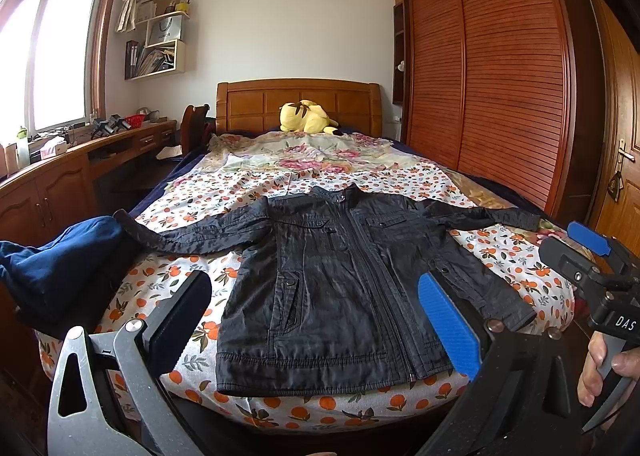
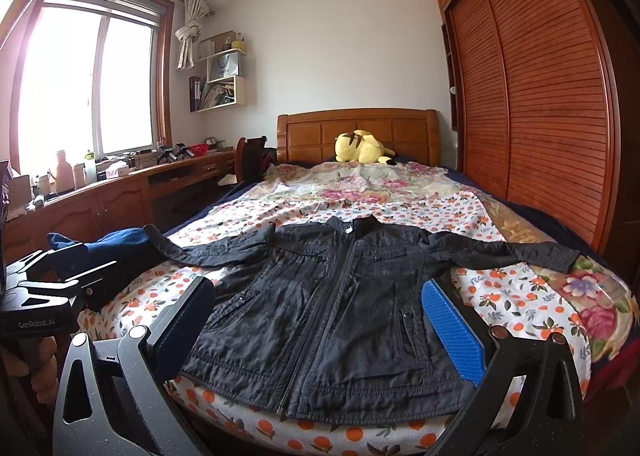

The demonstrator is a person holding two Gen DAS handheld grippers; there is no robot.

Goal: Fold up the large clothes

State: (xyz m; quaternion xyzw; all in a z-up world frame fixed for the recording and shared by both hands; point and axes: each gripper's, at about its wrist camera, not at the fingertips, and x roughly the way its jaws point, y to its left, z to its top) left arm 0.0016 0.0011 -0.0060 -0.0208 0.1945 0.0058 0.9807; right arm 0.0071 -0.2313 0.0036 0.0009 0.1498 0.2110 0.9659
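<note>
Left wrist view: black jacket [image 1: 340,280] lies flat, front up, zipped, on the foot end of the bed [image 1: 192,192], collar toward the headboard [image 1: 298,102], both sleeves spread out sideways. Left gripper [image 1: 316,324] hovers over the hem side, jaws spread wide, nothing between them, not touching the fabric. Only this view shows the right gripper [image 1: 592,252] from outside: far right, blue pad on one finger, held by a hand [image 1: 600,360] on the trigger. Can't tell its jaw gap from here. A dark blue garment [image 1: 60,256] sits bunched at the bed's left edge, just beside the jacket's sleeve end.

Right wrist view: same jacket [image 2: 340,312], seen from further right. Right gripper [image 2: 320,328] has jaws wide apart, empty, above the hem. This view shows the left gripper's body [image 2: 52,296] at lower left, and more of the window [image 2: 88,84] and desk clutter. The jacket's right sleeve end reaches onto a floral blanket patch [image 2: 592,296].

Surface: bed sheet with orange-fruit print; floral quilt [image 2: 360,184] further up; yellow plush toy [image 2: 360,148] at the headboard.

Room: wooden louvred wardrobe [image 2: 540,116] on the right, curved wooden desk [image 2: 120,192] under the window on the left, wall shelves [image 2: 220,72] with books, tied curtain [image 2: 188,32] in the corner.
</note>
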